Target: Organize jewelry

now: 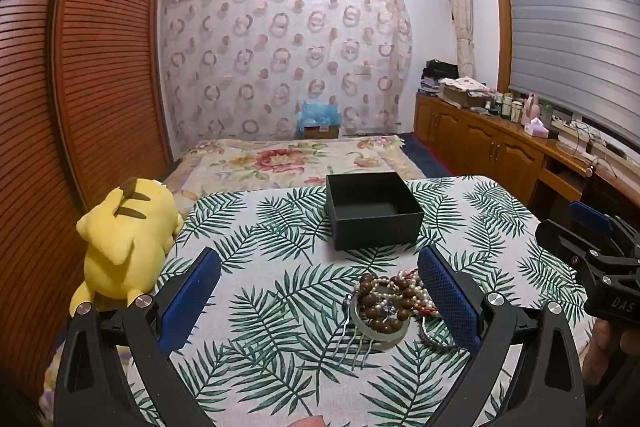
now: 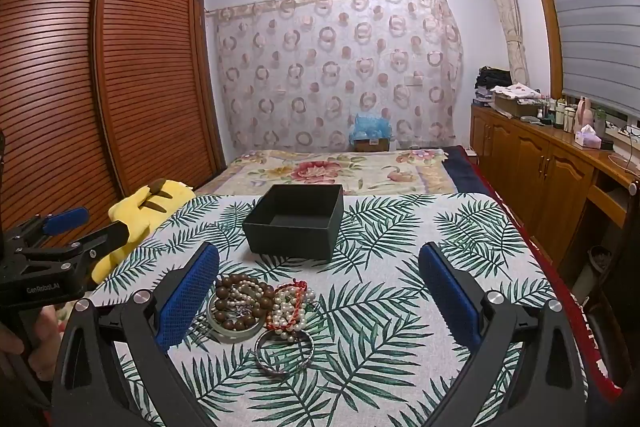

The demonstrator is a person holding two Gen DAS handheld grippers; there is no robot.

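A pile of jewelry [image 1: 386, 301] lies on the leaf-print table: a brown wooden bead bracelet [image 2: 236, 301], a pale bangle [image 2: 218, 327], pearl strands with red cord [image 2: 290, 309], a silver bangle [image 2: 284, 351] and a metal hair comb [image 1: 356, 345]. An open, empty black box [image 1: 374, 209] stands behind the pile; it also shows in the right wrist view [image 2: 296, 221]. My left gripper [image 1: 320, 263] is open, the pile by its right finger. My right gripper [image 2: 320, 263] is open, the pile by its left finger. Both hover above the table.
A yellow plush toy [image 1: 124, 239] lies at the table's left edge. A bed with a floral cover [image 1: 288, 157] sits beyond the table. A wooden wardrobe [image 1: 100, 67] stands left and a wooden counter [image 1: 492, 135] with clutter runs along the right.
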